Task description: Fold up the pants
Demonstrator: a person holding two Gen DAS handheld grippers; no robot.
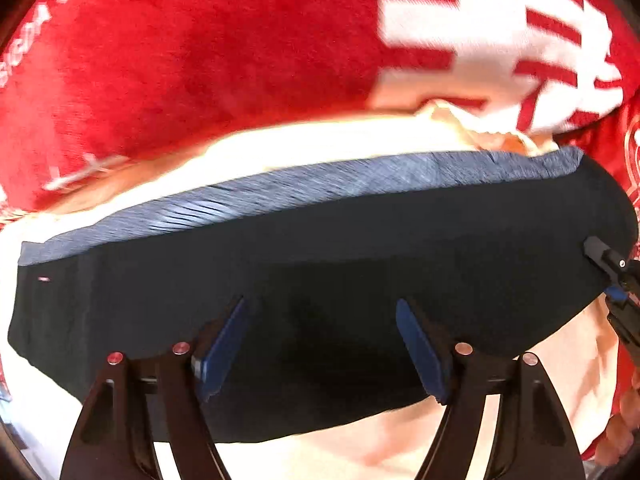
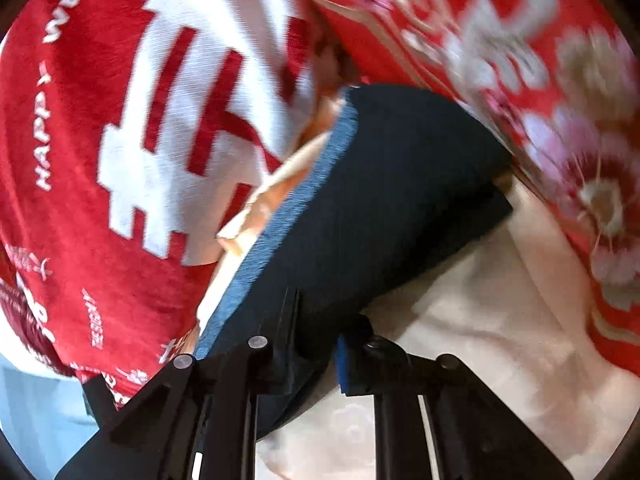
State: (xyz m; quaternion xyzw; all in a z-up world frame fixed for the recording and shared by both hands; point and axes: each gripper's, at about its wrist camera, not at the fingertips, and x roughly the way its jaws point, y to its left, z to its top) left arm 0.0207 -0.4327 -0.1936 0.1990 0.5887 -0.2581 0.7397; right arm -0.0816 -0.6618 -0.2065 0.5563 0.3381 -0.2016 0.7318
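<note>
The left gripper [image 1: 322,344] hangs with its blue-padded fingers spread wide over the dark pants [image 1: 340,264], gripping nothing. The right gripper [image 2: 316,344] is pinched on the pants' edge, cloth caught between its pads, though blur makes the exact bite hard to judge. The pants lie folded into a broad band, their blue waistband [image 1: 280,196] along the far side, on a pale cream sheet [image 2: 480,340]. Behind sits a red blanket [image 1: 180,60] with white lettering, and a red flowered cloth [image 2: 560,140] lies beside it.

Matt dark cloth pants [image 1: 320,248]; plush red blanket [image 1: 180,60]
</note>
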